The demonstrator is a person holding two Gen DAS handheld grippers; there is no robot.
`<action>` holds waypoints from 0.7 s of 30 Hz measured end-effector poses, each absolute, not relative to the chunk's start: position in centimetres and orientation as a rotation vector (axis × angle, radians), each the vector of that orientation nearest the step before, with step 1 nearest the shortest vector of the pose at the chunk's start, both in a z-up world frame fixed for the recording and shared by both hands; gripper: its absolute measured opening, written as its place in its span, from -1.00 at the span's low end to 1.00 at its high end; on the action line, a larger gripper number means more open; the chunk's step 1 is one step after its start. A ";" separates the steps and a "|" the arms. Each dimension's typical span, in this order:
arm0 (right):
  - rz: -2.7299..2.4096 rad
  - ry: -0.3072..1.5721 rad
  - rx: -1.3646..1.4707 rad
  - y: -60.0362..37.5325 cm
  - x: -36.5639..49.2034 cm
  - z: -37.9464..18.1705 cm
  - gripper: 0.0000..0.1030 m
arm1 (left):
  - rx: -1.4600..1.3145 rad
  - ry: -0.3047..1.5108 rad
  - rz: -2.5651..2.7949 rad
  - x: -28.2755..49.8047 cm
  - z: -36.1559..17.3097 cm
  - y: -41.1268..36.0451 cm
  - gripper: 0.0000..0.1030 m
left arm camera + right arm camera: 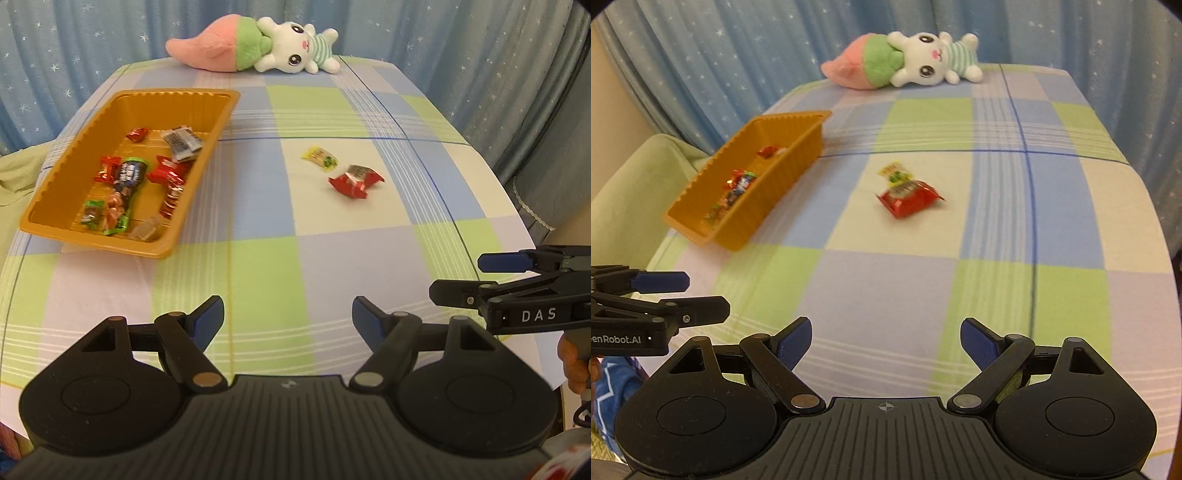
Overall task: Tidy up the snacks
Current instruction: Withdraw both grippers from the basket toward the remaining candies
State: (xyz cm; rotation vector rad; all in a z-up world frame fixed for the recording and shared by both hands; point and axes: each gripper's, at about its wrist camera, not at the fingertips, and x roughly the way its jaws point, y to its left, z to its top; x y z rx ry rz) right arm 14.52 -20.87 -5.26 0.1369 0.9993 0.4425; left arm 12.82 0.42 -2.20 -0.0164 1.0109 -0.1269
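both my grippers, left gripper (pixel 288 319) and right gripper (pixel 886 341), were spread wide with nothing between the fingers, low over the checked cloth (pixel 266 266). red packet (pixel 356 181) and yellow packet (pixel 320 158) lay touching mid-table, loose. orange tray (pixel 74 177) sat off left, already holding the rest, so those two looked next.

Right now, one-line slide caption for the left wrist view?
Open left tongs hover over the checked cloth; red snack packet and yellow candy remain outside the orange tray.
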 end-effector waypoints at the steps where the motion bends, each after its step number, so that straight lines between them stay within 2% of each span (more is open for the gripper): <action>1: 0.439 1.001 0.134 -21.2 14.5 -5.4 0.71 | -0.015 1.013 -0.125 12.8 -2.3 0.1 0.45; 21: 0.423 1.032 0.099 -22.2 16.0 -6.5 0.70 | 0.003 1.026 -0.092 15.6 -3.3 -1.4 0.45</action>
